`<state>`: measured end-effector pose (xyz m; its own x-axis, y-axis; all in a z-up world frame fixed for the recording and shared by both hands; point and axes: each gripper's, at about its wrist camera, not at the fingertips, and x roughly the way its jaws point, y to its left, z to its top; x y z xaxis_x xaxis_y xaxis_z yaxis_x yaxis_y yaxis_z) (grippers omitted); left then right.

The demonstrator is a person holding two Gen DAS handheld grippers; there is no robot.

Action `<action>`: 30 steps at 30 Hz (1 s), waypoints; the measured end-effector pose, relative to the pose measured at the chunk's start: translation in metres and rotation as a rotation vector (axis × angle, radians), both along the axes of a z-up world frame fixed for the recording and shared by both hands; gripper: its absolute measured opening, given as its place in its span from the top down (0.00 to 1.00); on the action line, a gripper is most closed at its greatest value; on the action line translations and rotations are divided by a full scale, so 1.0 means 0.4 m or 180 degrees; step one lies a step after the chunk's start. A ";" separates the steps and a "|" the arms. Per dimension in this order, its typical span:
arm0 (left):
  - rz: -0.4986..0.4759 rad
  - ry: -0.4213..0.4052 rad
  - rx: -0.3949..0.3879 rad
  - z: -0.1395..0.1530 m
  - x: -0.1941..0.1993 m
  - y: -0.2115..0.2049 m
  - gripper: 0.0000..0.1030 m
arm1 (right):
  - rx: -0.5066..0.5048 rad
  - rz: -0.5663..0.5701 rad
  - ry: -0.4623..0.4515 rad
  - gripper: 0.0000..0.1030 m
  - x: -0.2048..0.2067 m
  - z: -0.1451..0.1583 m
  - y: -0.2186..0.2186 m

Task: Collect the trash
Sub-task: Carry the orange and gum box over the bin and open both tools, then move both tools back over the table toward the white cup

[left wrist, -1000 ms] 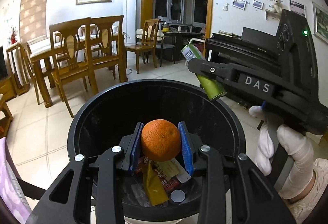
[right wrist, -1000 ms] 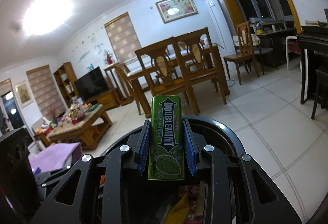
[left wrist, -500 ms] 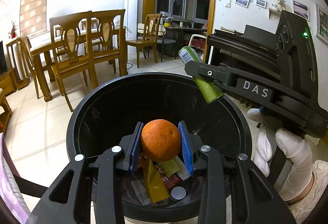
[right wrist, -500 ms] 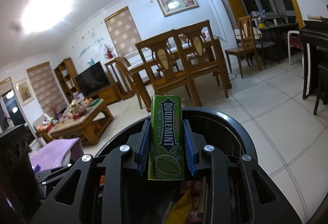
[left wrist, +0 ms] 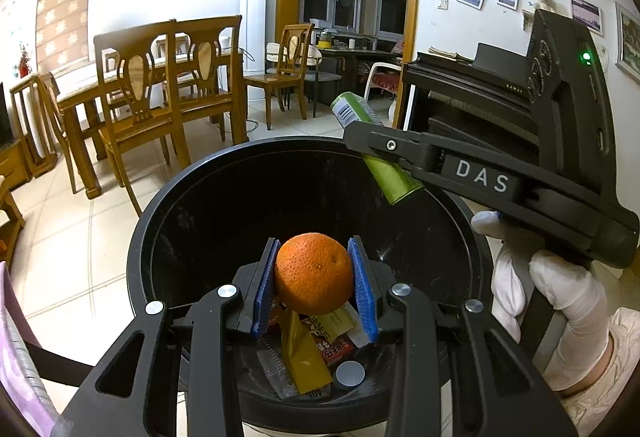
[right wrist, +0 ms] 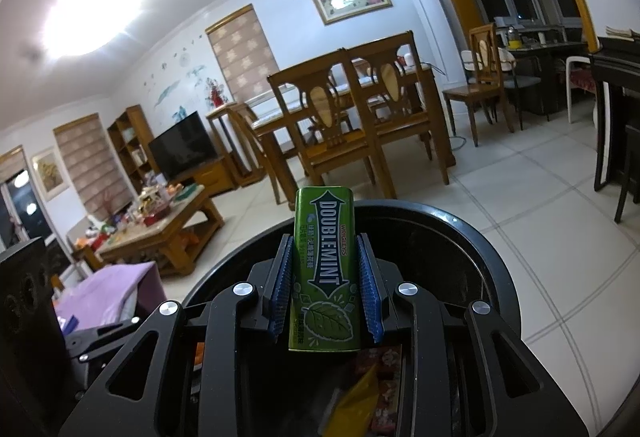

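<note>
My left gripper (left wrist: 315,289) is shut on an orange (left wrist: 314,279) and holds it over the open black trash bin (left wrist: 224,205). Wrappers (left wrist: 304,357) and a white cap (left wrist: 350,373) lie at the bin's bottom. My right gripper (right wrist: 325,289) is shut on a green Doublemint gum tin (right wrist: 324,277), held upright over the same bin (right wrist: 472,249). In the left wrist view the right gripper (left wrist: 372,141) reaches in from the right over the bin's far rim, with the tin (left wrist: 390,177) tilted in its jaws.
A wooden dining table with chairs (left wrist: 160,89) stands beyond the bin. A black piano (left wrist: 480,85) is on the right. A low coffee table (right wrist: 160,233) with clutter, a TV (right wrist: 184,149) and purple cloth (right wrist: 108,293) are to the left. Tiled floor (right wrist: 540,197) surrounds the bin.
Both grippers have moved a little lower and farther in over the bin, so its inside fills more of the views. Both still hold their items.
</note>
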<state>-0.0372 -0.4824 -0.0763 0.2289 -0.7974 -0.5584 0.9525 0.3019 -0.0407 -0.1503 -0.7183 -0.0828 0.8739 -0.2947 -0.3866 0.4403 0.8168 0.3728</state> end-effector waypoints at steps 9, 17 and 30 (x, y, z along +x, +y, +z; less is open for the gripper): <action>0.0061 -0.0022 0.0021 0.002 0.003 -0.003 0.63 | 0.0029 0.0022 0.0024 0.69 0.010 -0.015 -0.001; 0.0174 -0.0184 -0.0138 0.021 0.004 0.013 0.24 | 0.0030 -0.0005 -0.0036 0.35 0.003 -0.021 0.004; 0.0255 -0.0322 -0.0137 0.023 0.004 0.019 0.05 | 0.0148 -0.0095 -0.0184 0.05 -0.046 -0.022 0.006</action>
